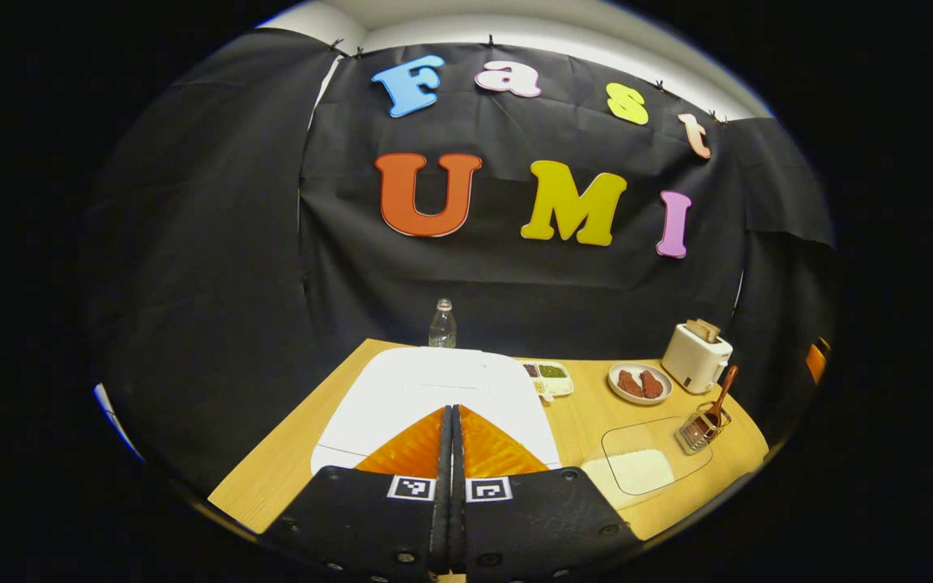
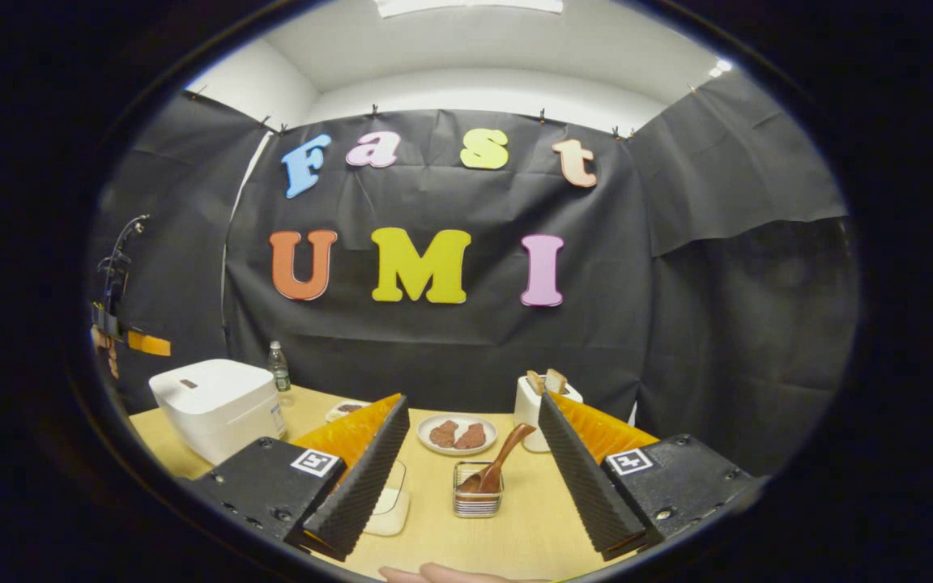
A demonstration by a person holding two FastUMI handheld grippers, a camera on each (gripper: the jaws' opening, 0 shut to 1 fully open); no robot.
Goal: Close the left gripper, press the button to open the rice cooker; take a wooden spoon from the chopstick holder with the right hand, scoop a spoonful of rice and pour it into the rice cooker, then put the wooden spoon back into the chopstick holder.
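Observation:
In the left gripper view my left gripper (image 1: 452,409) is shut with nothing between its fingers, held just above the flat lid of the white rice cooker (image 1: 434,389). The lid is down. To the right stand the wire chopstick holder (image 1: 701,427) with the wooden spoon (image 1: 719,397) in it and a clear container of rice (image 1: 645,465). In the right gripper view my right gripper (image 2: 470,465) is open, facing the chopstick holder (image 2: 477,490) and its wooden spoon (image 2: 499,468) from a short distance. The rice cooker (image 2: 214,405) stands at the left, and the rice container (image 2: 389,506) peeks past the left finger.
A plate with two brown pieces (image 2: 457,434), a white toaster with bread (image 2: 533,411), a water bottle (image 2: 277,368) and a small divided tray (image 1: 549,376) stand toward the back of the wooden table (image 2: 515,534). A fingertip (image 2: 434,573) shows at the bottom edge.

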